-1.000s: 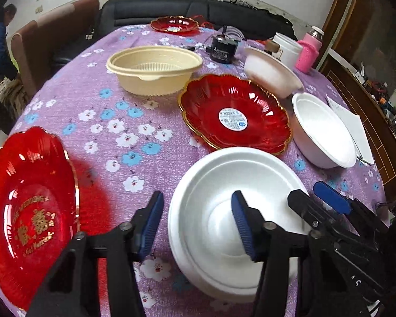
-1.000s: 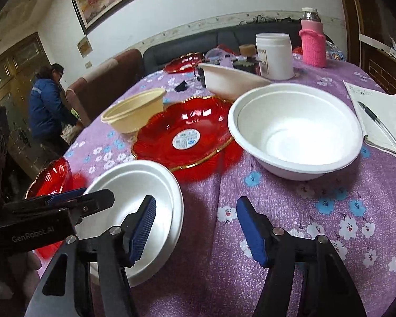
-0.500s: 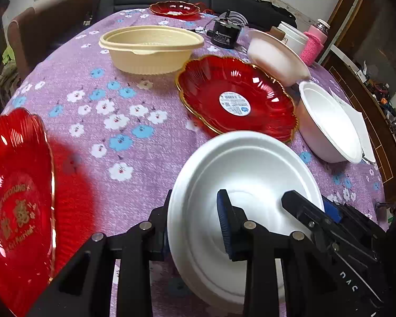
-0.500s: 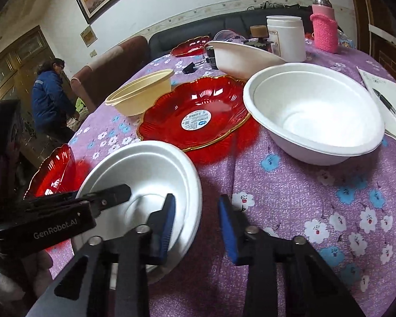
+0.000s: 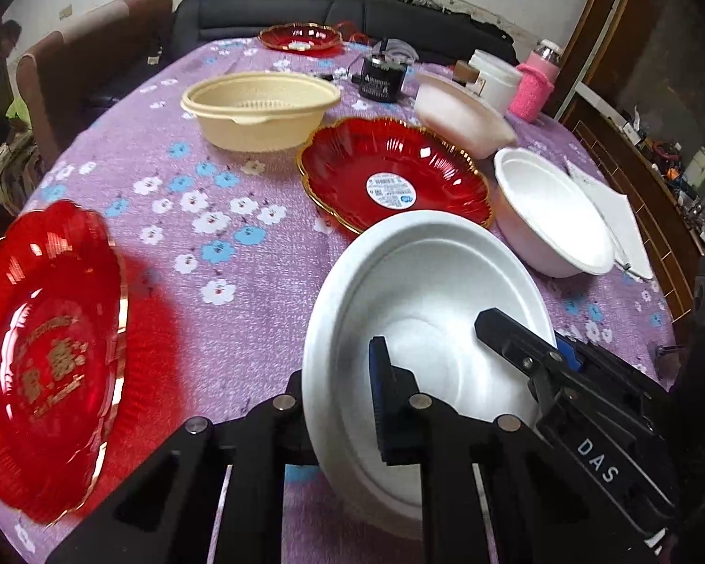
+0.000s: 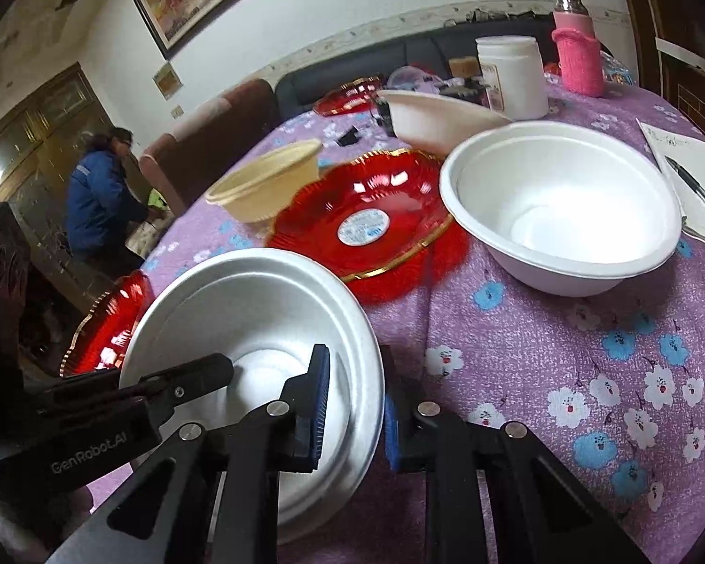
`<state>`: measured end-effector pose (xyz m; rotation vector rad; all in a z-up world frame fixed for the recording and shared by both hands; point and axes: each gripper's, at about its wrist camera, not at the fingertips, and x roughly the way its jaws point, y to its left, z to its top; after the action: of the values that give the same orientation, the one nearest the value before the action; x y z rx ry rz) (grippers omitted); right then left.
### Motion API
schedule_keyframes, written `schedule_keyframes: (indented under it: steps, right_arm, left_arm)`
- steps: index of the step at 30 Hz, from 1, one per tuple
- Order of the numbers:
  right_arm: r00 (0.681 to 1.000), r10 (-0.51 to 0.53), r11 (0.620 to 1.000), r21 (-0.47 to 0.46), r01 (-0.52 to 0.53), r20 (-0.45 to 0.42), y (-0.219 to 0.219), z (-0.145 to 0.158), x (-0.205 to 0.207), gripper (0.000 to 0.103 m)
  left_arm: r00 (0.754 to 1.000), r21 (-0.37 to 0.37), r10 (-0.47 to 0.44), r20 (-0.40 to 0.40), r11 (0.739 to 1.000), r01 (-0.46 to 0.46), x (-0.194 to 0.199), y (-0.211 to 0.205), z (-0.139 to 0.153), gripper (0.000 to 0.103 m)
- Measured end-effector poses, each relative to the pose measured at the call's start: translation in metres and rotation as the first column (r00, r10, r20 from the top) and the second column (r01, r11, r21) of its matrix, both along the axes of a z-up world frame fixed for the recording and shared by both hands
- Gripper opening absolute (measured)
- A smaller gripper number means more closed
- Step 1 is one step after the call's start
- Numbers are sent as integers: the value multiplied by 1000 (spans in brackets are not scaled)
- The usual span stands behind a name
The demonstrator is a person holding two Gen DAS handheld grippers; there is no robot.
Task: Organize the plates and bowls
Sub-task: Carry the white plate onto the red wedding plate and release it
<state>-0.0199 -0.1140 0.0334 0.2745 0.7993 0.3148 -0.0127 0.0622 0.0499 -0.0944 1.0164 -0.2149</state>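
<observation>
A white foam plate (image 5: 423, 291) sits nearest me on the purple flowered tablecloth (image 5: 221, 216), tilted up at its left edge. My left gripper (image 5: 338, 376) is shut on its left rim, one finger inside the dish and the other hidden behind it. In the right wrist view my right gripper (image 6: 352, 395) has the plate (image 6: 258, 301) rim on the right between its blue pads (image 6: 322, 399); its jaws are closing and the pads touch the rim. Beyond lie a red plate with a sticker (image 5: 395, 174) and a white bowl (image 5: 554, 211).
A second red plate (image 5: 42, 352) lies at the near left, a cream bowl (image 5: 258, 108) and another white bowl (image 5: 460, 113) farther back. A white jar (image 6: 512, 70), a pink-sleeved bottle (image 6: 578, 56) and a notebook with a pen (image 6: 691, 178) stand right. A person in blue (image 6: 98, 197) is beyond the table.
Both grippers went from open astride the white plate's rim to closed on it, one on each side. The plate has tipped up from the cloth.
</observation>
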Motion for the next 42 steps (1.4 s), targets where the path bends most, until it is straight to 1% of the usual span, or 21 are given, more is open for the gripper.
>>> schedule_keyframes:
  steps: [3, 6, 10, 12, 14, 16, 18, 20, 23, 27, 29, 31, 32, 33, 34, 35, 36, 37, 39, 41, 42]
  right_arm:
    - [999, 14, 1000, 26, -15, 31, 11, 14, -8, 22]
    - [996, 55, 998, 4, -56, 75, 41, 39, -18, 22]
    - [985, 136, 990, -47, -132, 107, 90, 67, -18, 22]
    - [978, 184, 982, -61, -179, 101, 114, 76, -14, 22]
    - [968, 232, 971, -84, -225, 92, 143, 80, -8, 22]
    - [959, 274, 956, -134, -262, 75, 178, 77, -4, 22]
    - [952, 305, 939, -179, -294, 39, 209, 67, 1, 22]
    - [947, 321, 929, -195, -315, -3, 228, 54, 5, 22]
    - [945, 321, 920, -217, -326, -58, 253, 35, 15, 22]
    - [945, 307, 917, -230, -325, -113, 267, 15, 27, 22]
    - [946, 299, 914, -248, -322, -128, 271, 8, 32, 22]
    - [946, 292, 911, -262, -320, -139, 274, 2, 35, 22]
    - [947, 287, 911, -265, -316, -143, 275, 1, 35, 22]
    - [950, 274, 914, -265, -306, -150, 274, -2, 38, 22]
    - [951, 266, 916, -265, -300, -156, 274, -3, 41, 22]
    - [952, 259, 919, -263, -294, -162, 274, -4, 41, 24]
    - [954, 252, 922, -258, -288, -165, 272, -4, 42, 29]
    - [956, 247, 925, -255, -282, -160, 270, -4, 42, 32]
    - [960, 244, 927, -256, -273, -139, 268, 0, 41, 44]
    - [963, 245, 927, -266, -266, -109, 267, 7, 37, 50]
    - [965, 248, 927, -268, -263, -89, 265, 13, 34, 50]
  left_arm:
    - [1000, -3, 13, 23, 1000, -13, -10, 15, 14, 14]
    - [997, -17, 49, 54, 999, -48, -19, 39, 31, 14]
    - [986, -60, 130, 106, 990, -124, -32, 89, 56, 15]
    - [977, -73, 171, 130, 984, -163, -37, 118, 65, 15]
    - [967, -74, 213, 140, 976, -204, -39, 145, 69, 15]
    - [958, -56, 250, 142, 968, -244, -37, 167, 68, 15]
    - [947, -23, 292, 133, 956, -291, -33, 188, 60, 15]
    - [942, -8, 317, 108, 948, -318, -26, 204, 49, 17]
    - [940, -15, 339, 43, 941, -339, -16, 226, 25, 18]
    - [937, 9, 349, 16, 937, -349, -4, 237, 8, 20]
    - [936, 25, 351, 4, 936, -351, 2, 240, 1, 23]
    - [939, 22, 342, -25, 940, -341, 9, 242, -5, 35]
    - [941, 26, 338, -22, 941, -337, 9, 242, -6, 37]
    - [942, 26, 334, -15, 942, -334, 9, 242, -5, 41]
    - [943, 20, 332, -8, 943, -332, 8, 243, -3, 49]
    - [944, 5, 331, -8, 944, -331, 7, 244, -2, 55]
    - [944, -17, 329, -7, 944, -329, 6, 246, -1, 59]
    - [943, -34, 331, -3, 943, -331, 4, 247, 2, 60]
    - [941, -36, 339, 8, 940, -339, -1, 247, 7, 60]
    - [934, -35, 358, 17, 934, -357, -7, 249, 13, 62]
    - [931, -41, 363, 26, 931, -362, -11, 249, 17, 64]
